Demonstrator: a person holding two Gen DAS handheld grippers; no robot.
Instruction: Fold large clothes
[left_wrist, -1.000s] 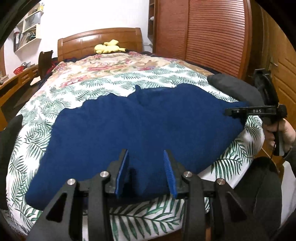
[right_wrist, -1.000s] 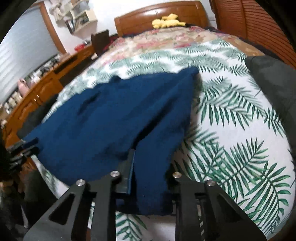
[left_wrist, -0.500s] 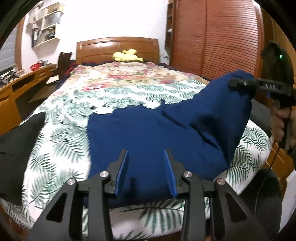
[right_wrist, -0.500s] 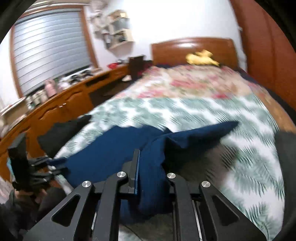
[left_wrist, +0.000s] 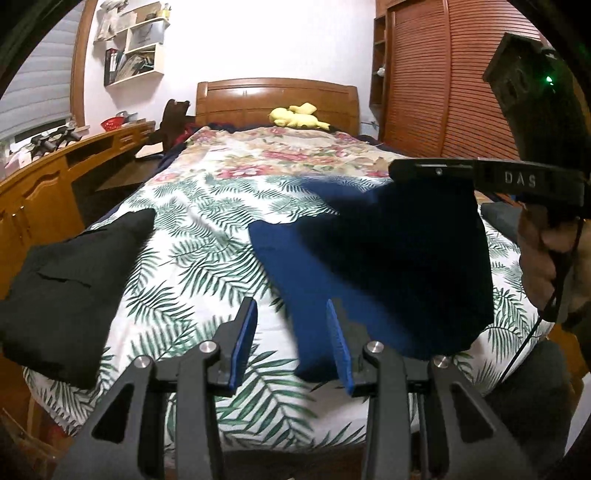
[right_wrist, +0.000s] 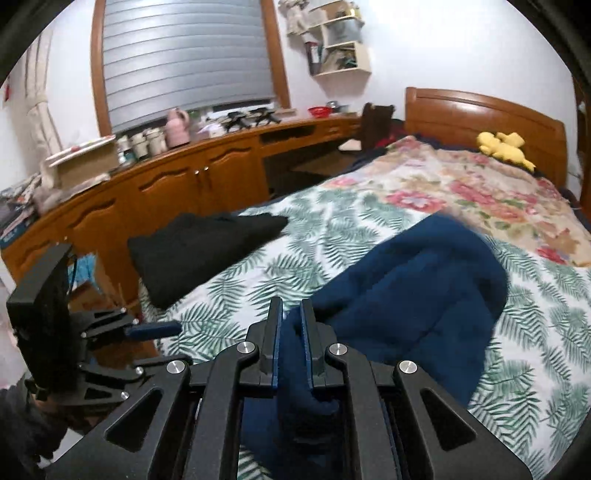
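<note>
Leaf-print bedspread (left_wrist: 207, 236) covers bed near wooden desk (right_wrist: 177, 184).

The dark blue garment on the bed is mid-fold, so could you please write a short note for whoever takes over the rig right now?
Right gripper: jaws have just been closing, now clamped on an edge of the dark blue fabric garment, lifted and carried over the rest of it.
Left gripper: open, empty, at the garment's near edge.
Garment lies on the leaf-print bedspread; a folded black garment sits to its left.
Done: first fold started.
Left: lay the lifted part down, finish folding, smooth.
</note>
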